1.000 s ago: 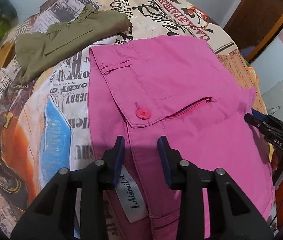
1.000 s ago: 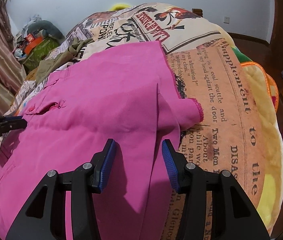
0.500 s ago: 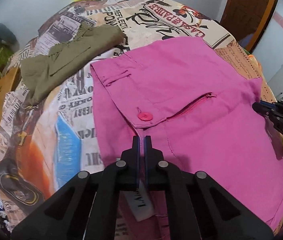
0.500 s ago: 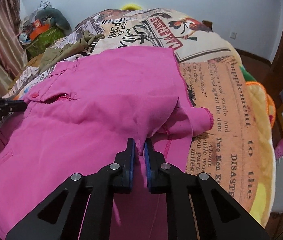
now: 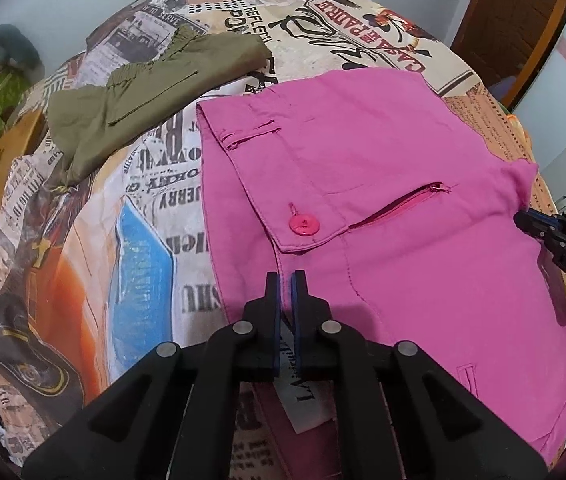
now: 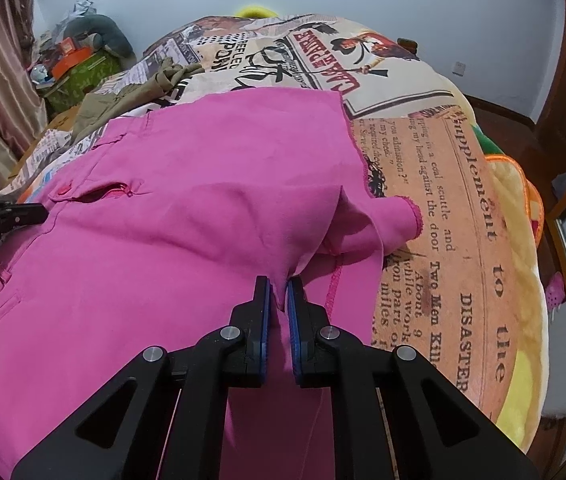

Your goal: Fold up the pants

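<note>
Pink pants (image 5: pixel 383 184) lie on a bed with a newspaper-print cover, waistband with a pink button (image 5: pixel 303 226) and open zipper toward my left gripper. My left gripper (image 5: pixel 286 280) is shut on the pants at the waistband, above a white label (image 5: pixel 303 400). My right gripper (image 6: pixel 279 286) is shut on a pinched fold of the pants (image 6: pixel 187 216) near the crotch, lifting it slightly. Each gripper shows at the edge of the other's view: the right one (image 5: pixel 555 232) and the left one (image 6: pixel 3 216).
Olive green pants (image 5: pixel 151 92) lie folded at the far left of the bed cover (image 5: pixel 131 240). A cluttered green box (image 6: pixel 79 68) and a curtain stand far left. A wooden door (image 5: pixel 511 28) is at the right. The bed edge (image 6: pixel 523 280) drops off right.
Both grippers were open a second ago, closed on the pink fabric half a second ago, and now hold it. The fabric at the right gripper has bunched and risen a little.
</note>
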Available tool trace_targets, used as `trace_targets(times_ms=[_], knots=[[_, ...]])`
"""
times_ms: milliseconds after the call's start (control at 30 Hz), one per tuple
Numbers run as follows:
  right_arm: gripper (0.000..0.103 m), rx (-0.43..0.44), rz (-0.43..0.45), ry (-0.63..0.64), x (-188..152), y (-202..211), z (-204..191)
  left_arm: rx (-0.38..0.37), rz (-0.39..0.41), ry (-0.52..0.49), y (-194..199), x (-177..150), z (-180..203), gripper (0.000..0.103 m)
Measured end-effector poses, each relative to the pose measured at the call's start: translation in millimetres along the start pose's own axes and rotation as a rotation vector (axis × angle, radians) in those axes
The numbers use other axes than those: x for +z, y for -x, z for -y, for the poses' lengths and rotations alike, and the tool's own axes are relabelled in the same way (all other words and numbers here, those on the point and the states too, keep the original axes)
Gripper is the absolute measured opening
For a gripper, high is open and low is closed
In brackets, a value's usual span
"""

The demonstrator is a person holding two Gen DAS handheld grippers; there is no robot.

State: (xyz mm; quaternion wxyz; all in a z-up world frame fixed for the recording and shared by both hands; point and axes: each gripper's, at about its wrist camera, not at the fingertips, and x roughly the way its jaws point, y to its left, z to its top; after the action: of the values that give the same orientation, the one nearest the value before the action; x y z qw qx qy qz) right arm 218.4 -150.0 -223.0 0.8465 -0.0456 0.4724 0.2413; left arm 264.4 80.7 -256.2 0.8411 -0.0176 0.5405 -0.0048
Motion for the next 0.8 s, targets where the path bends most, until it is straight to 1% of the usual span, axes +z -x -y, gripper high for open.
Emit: trace_targets(times_ms=[67,133,200,233,367,433,467,500,533,567,600,667,733,800], knots=[[0.008,-0.01,-0.003,0.001,-0.5,1.4,-1.3,0.005,-0.009,0.003,2.7,0.4,-0.5,0.009],[0.008,-0.016,0.0,-0.004,-1.5,4.7,-0.9,0.011,-0.02,0.029,8.2,4.2,-1.2,0.01],[0.017,-0.025,0.012,-0.021,-2.9,9.7,2.9,0.03,-0.004,0.027,15.2,7.6,-0.7,0.011],[0.018,-0.038,0.011,-0.03,-3.5,11.6,4.7,0.051,0.017,0.019,21.2,10.3,-0.3,0.011],[0.019,-0.064,0.014,-0.054,-3.2,21.3,13.4,0.04,0.036,0.034,29.9,18.2,-7.1,0.018],[0.02,-0.077,0.026,-0.054,0.1,27.7,16.9,0.054,0.045,0.032,30.3,22.7,-9.0,0.021],[0.023,-0.083,0.034,-0.052,1.6,30.5,18.1,0.058,0.048,0.029,29.6,25.1,-9.6,0.023],[0.028,-0.089,0.049,-0.052,4.7,34.0,20.6,0.057,0.047,0.031,28.6,27.3,-10.3,0.026],[0.032,-0.09,0.06,-0.054,6.4,36.4,21.9,0.048,0.042,0.037,26.6,30.0,-11.4,0.028],[0.038,-0.087,0.079,-0.061,9.9,39.3,24.3,0.031,0.035,0.044,24.0,32.2,-12.1,0.03],[0.041,-0.08,0.093,-0.071,12.6,41.0,26.4,0.021,0.03,0.047,22.2,32.7,-11.6,0.031],[0.041,-0.043,0.104,-0.097,20.3,38.9,31.0,-0.003,0.016,0.045,16.1,32.6,-8.7,0.032],[0.041,-0.014,0.099,-0.11,25.5,32.5,31.3,0.005,-0.002,0.019,6.1,30.0,-2.3,0.033],[0.041,-0.007,0.106,-0.1,30.9,22.3,27.9,0.026,-0.032,-0.006,-6.6,26.0,3.1,0.034]])
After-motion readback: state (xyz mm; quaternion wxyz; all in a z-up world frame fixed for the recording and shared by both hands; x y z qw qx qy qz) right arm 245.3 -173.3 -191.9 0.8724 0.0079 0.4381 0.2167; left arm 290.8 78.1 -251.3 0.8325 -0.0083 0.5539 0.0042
